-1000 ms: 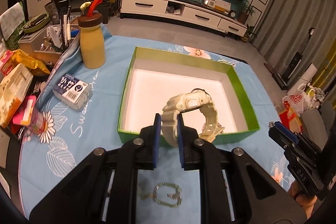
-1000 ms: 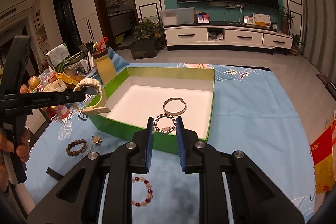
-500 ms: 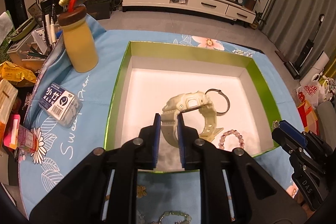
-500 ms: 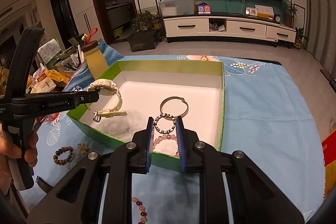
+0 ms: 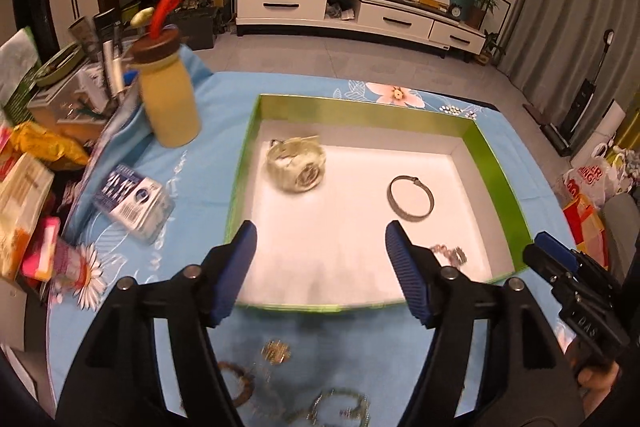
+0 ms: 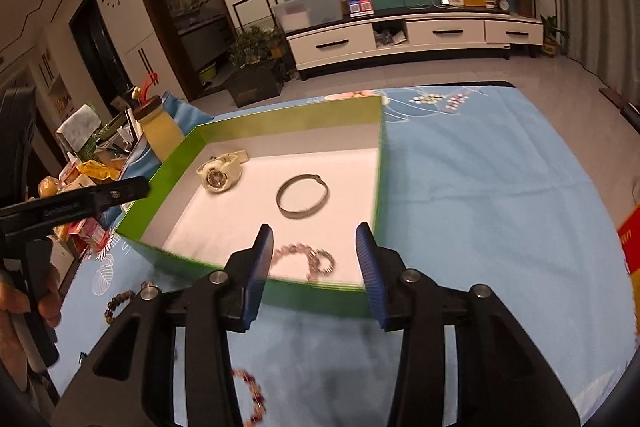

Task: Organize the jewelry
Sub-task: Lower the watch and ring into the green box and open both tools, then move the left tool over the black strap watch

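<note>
Dropping jewelry into the green box [image 5: 500, 195]: both grippers have just been opening, and nothing sits between either pair of jaws.

In the left wrist view, the pale watch [image 5: 296, 163] lies upper left of the box floor, the metal bangle [image 5: 411, 196] right of centre, and the left gripper [image 5: 320, 267] stands released at lower centre. In the right wrist view, the right gripper [image 6: 316, 263] is spread just in front of the bead bracelets [image 6: 308, 259] at the box's near edge. The next move likely calls for fetching the loose beaded bracelet [image 6: 120, 301] at lower left. Readable writing: "DAS" on the other gripper at right of the left view; the card's print is blurred.
</note>
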`<action>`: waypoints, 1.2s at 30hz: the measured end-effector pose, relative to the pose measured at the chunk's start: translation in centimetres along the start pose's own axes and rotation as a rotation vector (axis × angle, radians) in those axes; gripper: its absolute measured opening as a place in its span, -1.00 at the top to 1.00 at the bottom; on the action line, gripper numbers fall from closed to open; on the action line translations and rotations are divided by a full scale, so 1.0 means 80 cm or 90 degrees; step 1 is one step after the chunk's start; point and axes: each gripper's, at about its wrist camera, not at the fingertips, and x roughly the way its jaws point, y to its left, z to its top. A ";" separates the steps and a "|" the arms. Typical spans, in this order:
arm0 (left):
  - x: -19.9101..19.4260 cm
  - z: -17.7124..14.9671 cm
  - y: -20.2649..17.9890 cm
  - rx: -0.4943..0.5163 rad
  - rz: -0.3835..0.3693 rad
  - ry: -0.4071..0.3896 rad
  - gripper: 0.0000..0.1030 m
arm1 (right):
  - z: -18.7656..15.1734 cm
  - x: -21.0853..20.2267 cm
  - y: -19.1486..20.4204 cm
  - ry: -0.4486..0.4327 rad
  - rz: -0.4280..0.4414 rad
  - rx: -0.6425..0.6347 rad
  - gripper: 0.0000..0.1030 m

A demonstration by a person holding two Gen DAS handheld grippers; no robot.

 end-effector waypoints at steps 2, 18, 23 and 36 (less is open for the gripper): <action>-0.020 -0.011 0.012 -0.007 0.003 -0.007 -0.44 | -0.008 -0.016 -0.008 -0.001 -0.003 0.009 0.16; -0.139 -0.134 0.096 -0.091 0.014 -0.003 -0.54 | -0.087 -0.106 -0.008 0.008 0.006 0.040 0.16; -0.158 -0.171 0.115 -0.106 0.010 0.010 -0.56 | -0.106 -0.112 0.003 0.024 0.016 0.034 0.16; -0.169 -0.237 0.111 -0.064 -0.049 0.037 -0.56 | -0.141 -0.106 0.037 0.078 0.047 0.015 0.15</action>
